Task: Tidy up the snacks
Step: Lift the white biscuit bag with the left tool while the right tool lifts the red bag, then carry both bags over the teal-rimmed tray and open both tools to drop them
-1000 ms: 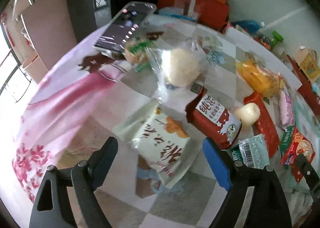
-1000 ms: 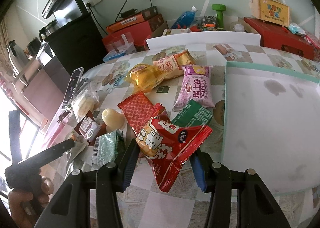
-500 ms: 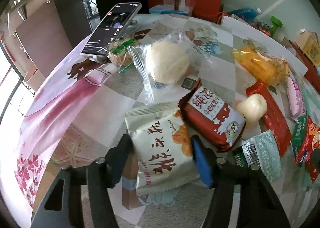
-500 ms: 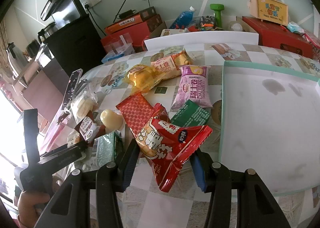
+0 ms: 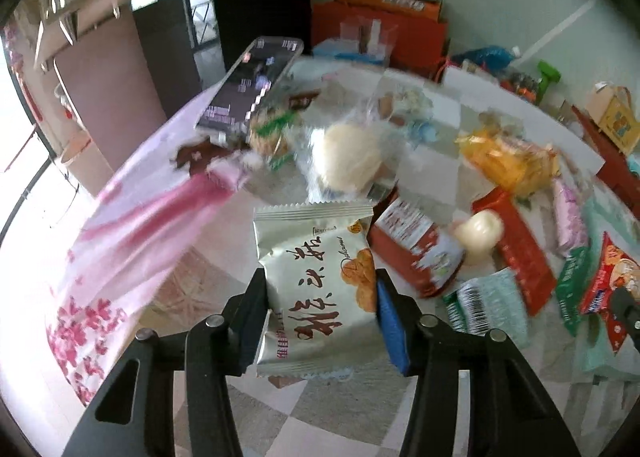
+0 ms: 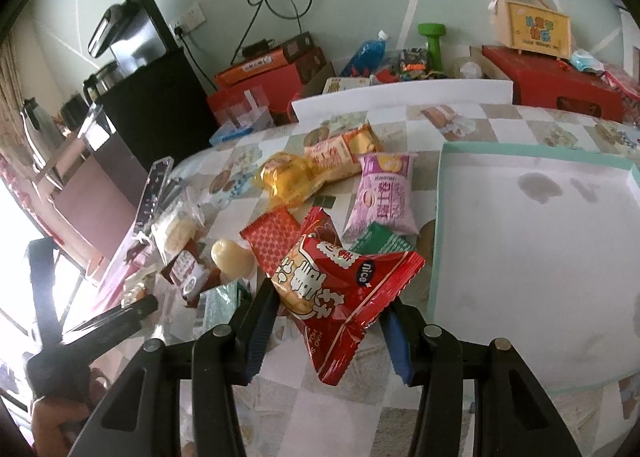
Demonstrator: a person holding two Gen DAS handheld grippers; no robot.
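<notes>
My left gripper (image 5: 320, 309) is shut on a cream snack packet (image 5: 316, 281) with brown writing and holds it above the table. My right gripper (image 6: 330, 307) is shut on a red snack packet (image 6: 340, 289) and holds it just left of a white tray with a green rim (image 6: 436, 217). The left gripper also shows at the lower left of the right wrist view (image 6: 100, 321). Several other snacks lie on the checkered table: a purple packet (image 6: 384, 193), a yellow packet (image 6: 288, 177), a red wafer packet (image 6: 272, 241) and a dark red packet (image 5: 412, 245).
A phone (image 5: 252, 85) leans at the table's far left next to a bagged white bun (image 5: 352, 157). A small cream bun (image 6: 232, 261) and a green packet (image 6: 380, 241) lie among the snacks. Red boxes (image 6: 280, 73) and clutter stand behind the table.
My left gripper closed on the cream packet and lifted it off the table. My right gripper keeps hold of the red packet and has barely moved.
</notes>
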